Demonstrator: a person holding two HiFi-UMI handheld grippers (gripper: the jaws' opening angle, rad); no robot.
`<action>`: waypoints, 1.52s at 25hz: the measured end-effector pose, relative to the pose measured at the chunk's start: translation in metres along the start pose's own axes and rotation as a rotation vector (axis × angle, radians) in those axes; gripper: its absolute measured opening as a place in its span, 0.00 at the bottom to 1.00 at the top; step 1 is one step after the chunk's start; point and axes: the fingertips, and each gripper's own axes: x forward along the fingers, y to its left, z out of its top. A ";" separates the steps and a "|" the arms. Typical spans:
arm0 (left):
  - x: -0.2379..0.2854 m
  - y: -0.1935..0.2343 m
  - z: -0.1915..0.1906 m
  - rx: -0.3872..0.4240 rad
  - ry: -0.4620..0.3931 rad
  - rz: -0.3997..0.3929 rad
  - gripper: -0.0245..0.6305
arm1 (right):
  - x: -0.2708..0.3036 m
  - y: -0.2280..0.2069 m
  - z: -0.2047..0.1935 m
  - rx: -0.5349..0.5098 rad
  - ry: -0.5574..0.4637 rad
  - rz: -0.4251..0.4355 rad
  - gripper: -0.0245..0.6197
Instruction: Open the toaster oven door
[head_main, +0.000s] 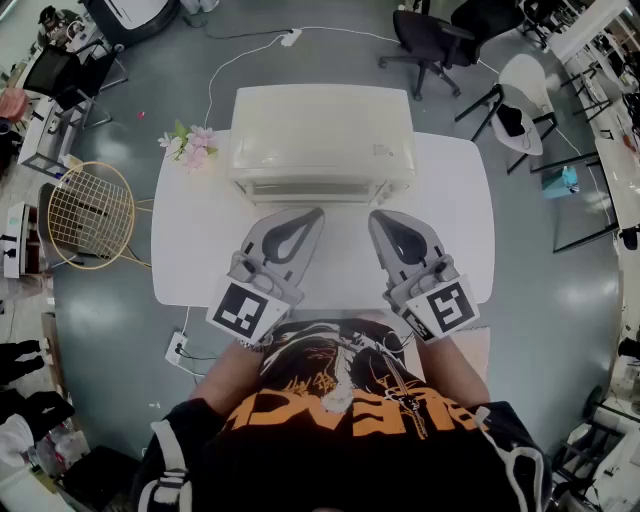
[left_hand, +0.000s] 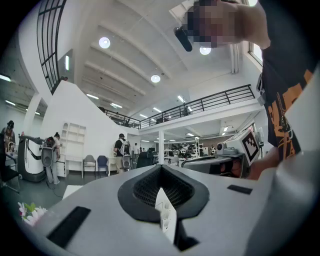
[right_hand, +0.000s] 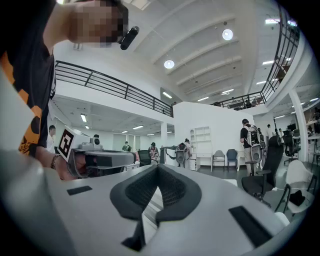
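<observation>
2 shut grippers lying before a closed toaster oven

In the head view we see a badminton racket (head_main: 90, 214) on the floor, pink flowers (head_main: 190, 146), then the cream toaster oven (head_main: 322, 140) at the white table's (head_main: 190, 250) far edge, door closed; only this view shows it. The left gripper (head_main: 316, 213) and right gripper (head_main: 376, 217) lie just before it, jaws together on nothing, their own views facing the hall. We cannot read the shirt's (head_main: 340, 415) orange print.

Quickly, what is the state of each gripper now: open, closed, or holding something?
Left gripper: closed, holding nothing.
Right gripper: closed, holding nothing.
</observation>
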 end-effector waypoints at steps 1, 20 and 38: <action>0.000 0.001 -0.001 -0.002 0.001 0.004 0.07 | 0.001 0.000 0.000 0.000 0.000 0.003 0.06; -0.015 0.008 -0.024 0.037 0.031 0.027 0.07 | 0.011 -0.048 -0.079 0.111 0.146 -0.081 0.09; 0.026 0.009 -0.120 -0.008 0.210 -0.039 0.07 | 0.040 -0.101 -0.180 0.244 0.438 -0.182 0.15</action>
